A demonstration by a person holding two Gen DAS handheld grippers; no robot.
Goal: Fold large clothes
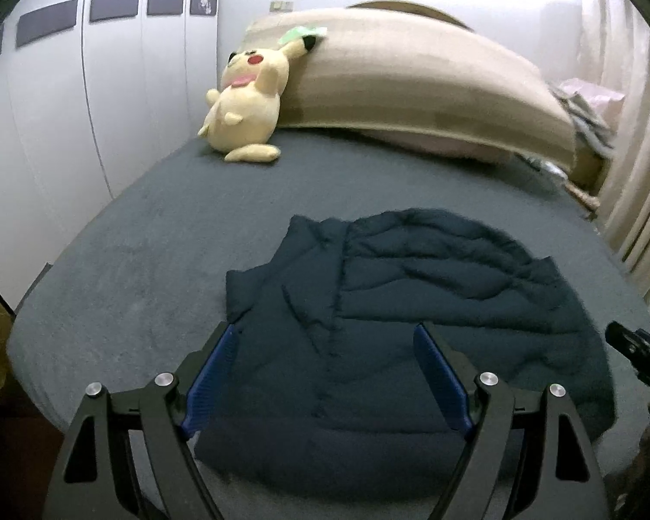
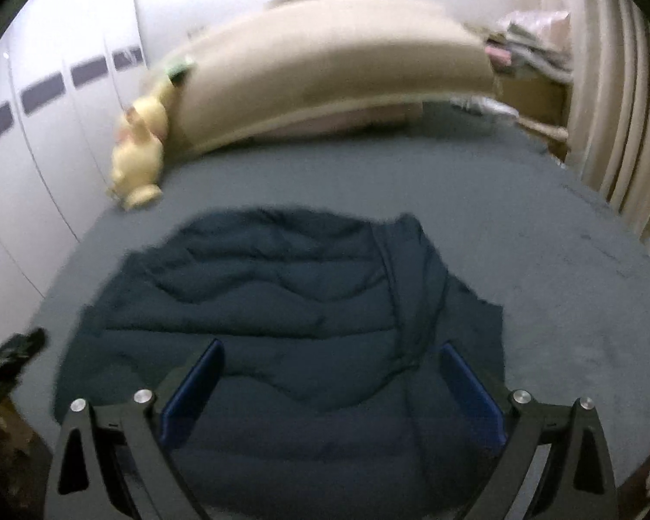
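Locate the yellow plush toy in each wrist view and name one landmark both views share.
Left wrist view: the yellow plush toy sits upper left of centre on the grey bed, leaning on the beige headboard cushion.
Right wrist view: the toy, blurred, is at the left, beside the cushion's left end.
Shared landmark: the dark blue puffer jacket lying beyond each gripper's fingers.

Left gripper (image 1: 325,372): black angular linkage arms, silver round screws, ribbed blue pads (image 1: 210,383).
Right gripper (image 2: 331,390): the same black frame and screws are seen; blue pads (image 2: 193,390) blurred, possibly ribbed.

bare bed (image 1: 151,234) around jacket (image 1: 411,286), plush toy (image 1: 242,104) far
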